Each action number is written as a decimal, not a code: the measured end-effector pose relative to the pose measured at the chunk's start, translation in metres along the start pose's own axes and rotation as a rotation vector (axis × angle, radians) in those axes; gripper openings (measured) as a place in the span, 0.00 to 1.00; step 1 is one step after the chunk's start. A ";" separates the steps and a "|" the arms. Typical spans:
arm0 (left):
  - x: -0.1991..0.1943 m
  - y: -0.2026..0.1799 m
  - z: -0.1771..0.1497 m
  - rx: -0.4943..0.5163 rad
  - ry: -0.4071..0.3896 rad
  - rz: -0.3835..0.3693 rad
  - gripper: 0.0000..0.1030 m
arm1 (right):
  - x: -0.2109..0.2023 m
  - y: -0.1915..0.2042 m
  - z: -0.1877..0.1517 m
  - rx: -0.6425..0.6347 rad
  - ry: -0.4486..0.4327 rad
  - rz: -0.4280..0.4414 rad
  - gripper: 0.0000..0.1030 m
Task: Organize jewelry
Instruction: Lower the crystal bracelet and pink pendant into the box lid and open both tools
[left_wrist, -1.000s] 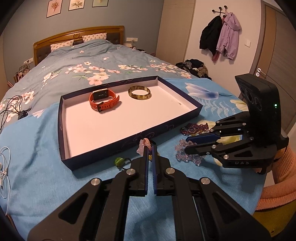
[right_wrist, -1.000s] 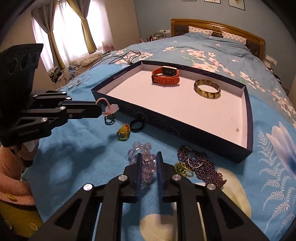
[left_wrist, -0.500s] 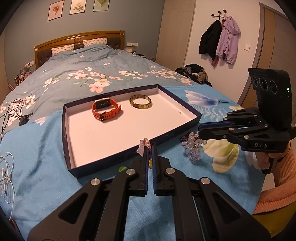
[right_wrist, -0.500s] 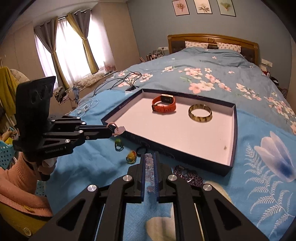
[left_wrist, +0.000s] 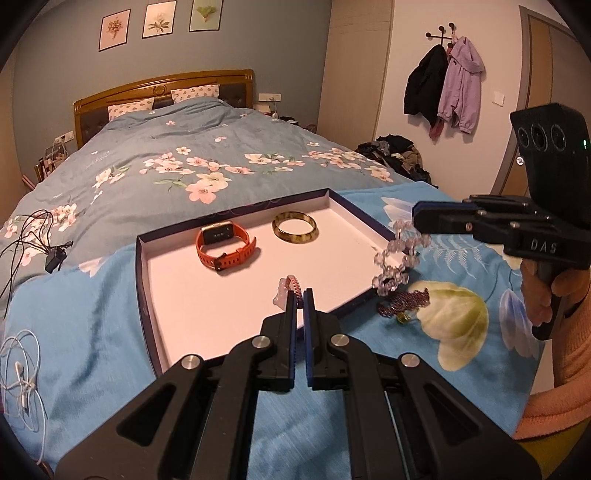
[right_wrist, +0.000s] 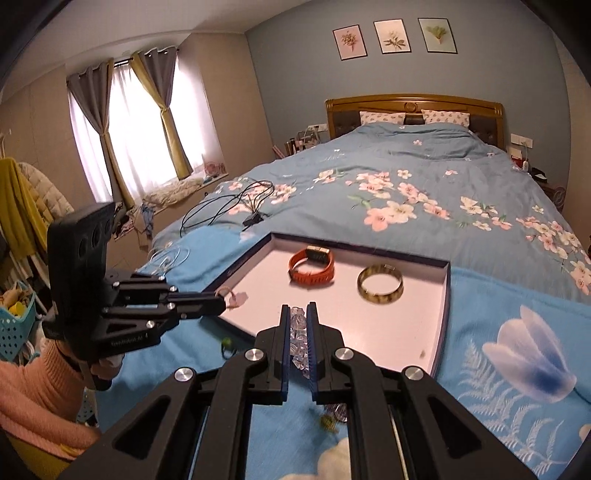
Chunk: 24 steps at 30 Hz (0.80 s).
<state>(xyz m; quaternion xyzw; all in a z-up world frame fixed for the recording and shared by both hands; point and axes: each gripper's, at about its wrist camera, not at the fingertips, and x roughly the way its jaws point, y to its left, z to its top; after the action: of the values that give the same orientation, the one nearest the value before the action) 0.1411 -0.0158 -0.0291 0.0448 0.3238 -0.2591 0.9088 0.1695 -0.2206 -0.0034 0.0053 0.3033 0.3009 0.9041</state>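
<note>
Watch (left_wrist: 225, 246) and bangle (left_wrist: 294, 226) already in tray (left_wrist: 144, 295); left gripper (left_wrist: 300, 295) clamps pink cord bracelet (left_wrist: 286, 291), right gripper (right_wrist: 297, 314) clamps crystal bead bracelet (left_wrist: 397, 258); purple beads (left_wrist: 404, 301) left outside near right.

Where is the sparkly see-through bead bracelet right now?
In the left wrist view, the clear crystal bead bracelet dangles from the right gripper, above the right edge of the shallow navy box.

Beaded bracelet (right_wrist: 300, 334) mostly behind gripper.
</note>
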 end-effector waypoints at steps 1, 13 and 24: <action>0.002 0.001 0.002 -0.001 0.001 0.002 0.04 | 0.002 -0.002 0.004 0.005 -0.004 -0.003 0.06; 0.036 0.023 0.016 -0.030 0.040 0.026 0.04 | 0.036 -0.022 0.024 0.039 0.003 -0.035 0.06; 0.065 0.037 0.024 -0.062 0.083 0.047 0.04 | 0.066 -0.039 0.027 0.086 0.031 -0.044 0.06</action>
<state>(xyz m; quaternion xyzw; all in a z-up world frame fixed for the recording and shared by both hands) 0.2157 -0.0181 -0.0531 0.0350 0.3678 -0.2254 0.9015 0.2471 -0.2116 -0.0242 0.0329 0.3300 0.2677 0.9046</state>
